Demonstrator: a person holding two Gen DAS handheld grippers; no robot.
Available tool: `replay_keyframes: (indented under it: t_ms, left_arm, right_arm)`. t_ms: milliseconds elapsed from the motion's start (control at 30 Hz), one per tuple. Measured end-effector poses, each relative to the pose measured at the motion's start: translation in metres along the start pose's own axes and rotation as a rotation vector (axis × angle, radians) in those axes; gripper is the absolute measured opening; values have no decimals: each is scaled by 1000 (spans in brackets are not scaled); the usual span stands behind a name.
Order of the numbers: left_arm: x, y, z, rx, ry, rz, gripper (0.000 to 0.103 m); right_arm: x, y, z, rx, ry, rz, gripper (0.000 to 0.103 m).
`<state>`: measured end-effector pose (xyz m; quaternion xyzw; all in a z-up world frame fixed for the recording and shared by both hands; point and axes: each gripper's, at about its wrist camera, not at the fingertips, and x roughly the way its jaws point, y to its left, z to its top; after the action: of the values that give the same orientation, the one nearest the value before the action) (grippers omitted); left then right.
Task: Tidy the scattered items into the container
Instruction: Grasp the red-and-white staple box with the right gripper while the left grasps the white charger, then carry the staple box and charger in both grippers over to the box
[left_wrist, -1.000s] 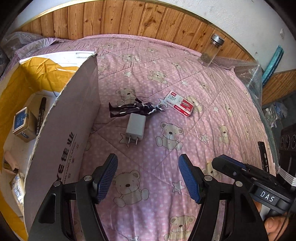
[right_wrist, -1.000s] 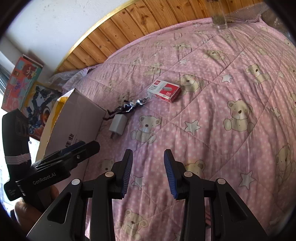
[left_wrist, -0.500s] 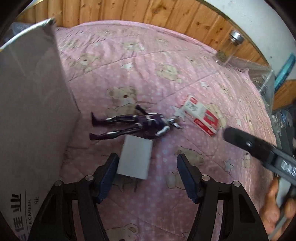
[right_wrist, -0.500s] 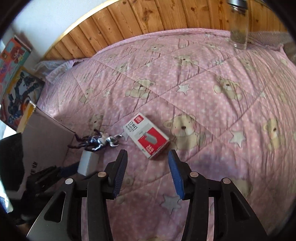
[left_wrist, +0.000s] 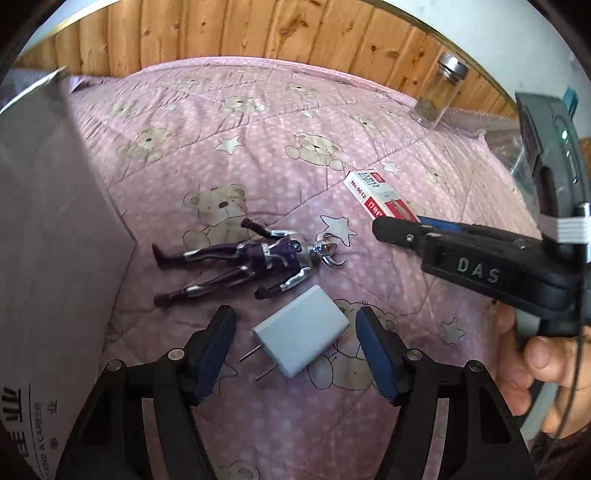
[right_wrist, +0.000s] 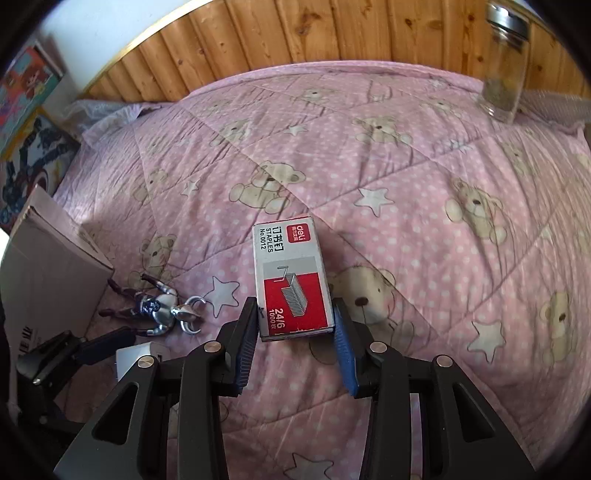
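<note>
Where the pink bear-print quilt (left_wrist: 295, 122) fills most of both views, the cardboard box (left_wrist: 48, 236) rises as a grey wall along the left edge of the left wrist frame. Lower centre there, the left gripper (left_wrist: 291, 352) stands wide open, its blue pads flanking the white charger (left_wrist: 303, 334) without touching it; the prongs point toward the lower left. Just above the charger lies the purple-and-silver action figure (left_wrist: 243, 264), feet toward the box. Low in the middle of the right wrist frame, the right gripper (right_wrist: 295, 341) is parted around the near end of the staple box (right_wrist: 290, 280), pads right at its sides, though I cannot tell whether they press it. A glass jar (right_wrist: 506, 70) stands upper right.
</note>
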<state>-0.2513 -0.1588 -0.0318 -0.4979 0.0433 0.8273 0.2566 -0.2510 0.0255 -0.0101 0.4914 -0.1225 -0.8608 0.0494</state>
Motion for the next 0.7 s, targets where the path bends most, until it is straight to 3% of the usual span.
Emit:
replay_keyframes:
  t_ms: [33, 67, 100, 300, 433, 700]
  left_arm:
    - [1, -5, 0, 41, -1, 30, 66]
    - [2, -8, 1, 70, -2, 56, 55]
    - [2, -9, 2, 86, -6, 61, 51]
    - [3, -4, 6, 93, 8, 31, 51]
    - [-4, -1, 4, 29, 23, -24, 51]
    - [-26, -16, -15, 45, 53, -49, 51]
  right_arm:
    - [-5, -4, -4, 35, -1, 21, 40]
    - [-10, -9, -7, 69, -6, 38, 40]
    - [-18, -15, -11, 102, -16, 48, 40]
    - [-41, -66, -40, 247, -13, 22, 40]
    - [-52, -73, -53, 275, -8, 49, 40]
    - [-78, -84, -83, 338, -28, 47, 41]
